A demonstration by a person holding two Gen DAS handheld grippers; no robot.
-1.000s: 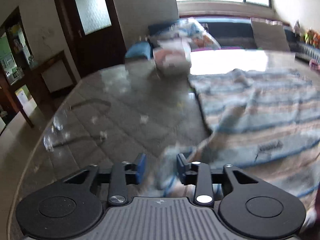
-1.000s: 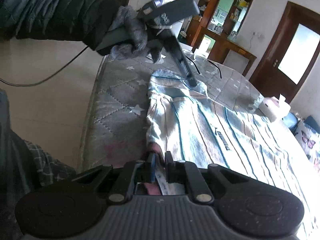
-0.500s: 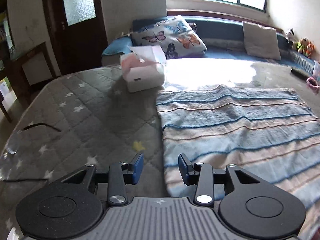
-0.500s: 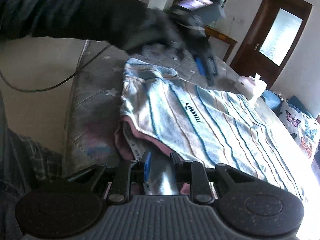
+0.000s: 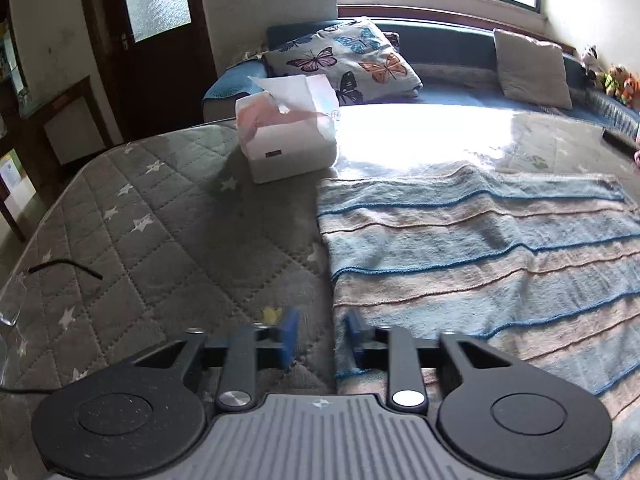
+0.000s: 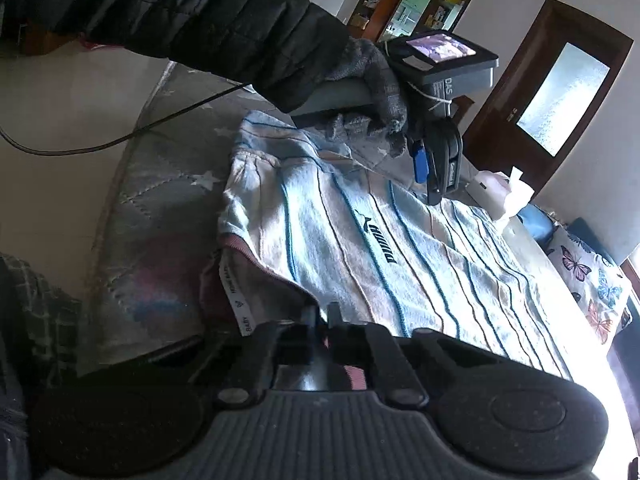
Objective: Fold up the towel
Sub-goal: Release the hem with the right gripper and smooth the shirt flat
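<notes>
Pinched on the near hem of the striped towel (image 6: 400, 264), the right gripper (image 6: 320, 314) has its jaws pressed nearly together, likely keeping that corner ready for the fold. Left gripper (image 5: 318, 336) hangs spread and empty over the towel's side edge, which runs toward 12 o'clock across the quilted mattress (image 5: 160, 240). A gloved hand (image 6: 372, 92) at 12 o'clock in the right view grips its handle, fingers aimed downward. A tissue box (image 5: 288, 136) sits at 11 o'clock.

A quilted black sleeve (image 6: 208, 20) and grey knit glove (image 6: 372, 80); black grippers (image 5: 318, 338) carry blue finger pads (image 5: 289, 334).
</notes>
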